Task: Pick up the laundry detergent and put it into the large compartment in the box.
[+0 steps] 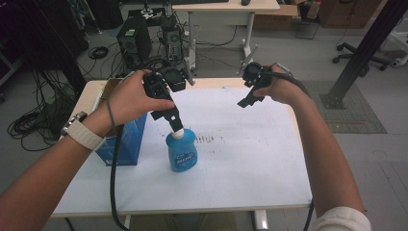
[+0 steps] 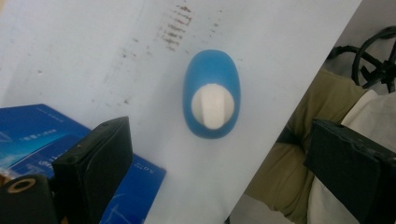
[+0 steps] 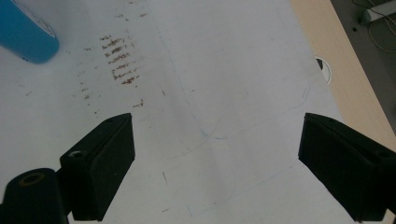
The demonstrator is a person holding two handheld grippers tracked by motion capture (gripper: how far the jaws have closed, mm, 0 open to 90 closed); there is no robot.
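Observation:
A blue bottle [image 1: 183, 154] with a white cap [image 1: 178, 133] stands upright on the white table [image 1: 250, 159], left of centre. My left gripper [image 1: 173, 120] hangs just above the cap, pointing down at it. In the left gripper view the bottle [image 2: 211, 95] is seen from above between the wide-apart jaws, so the left gripper [image 2: 219, 137] is open and holds nothing. My right gripper [image 1: 248, 99] hovers over the far right part of the table. In its own view the right gripper [image 3: 215, 135] is open over the bare sheet, with the bottle [image 3: 25, 35] at the upper left corner.
A blue box [image 1: 126, 142] stands at the table's left edge, close beside the bottle; its top [image 2: 42, 135] sits by my left jaw. Brown smudges [image 3: 119, 60] mark the sheet. A computer tower [image 1: 133, 41], cables and a desk [image 1: 226, 7] lie beyond the table.

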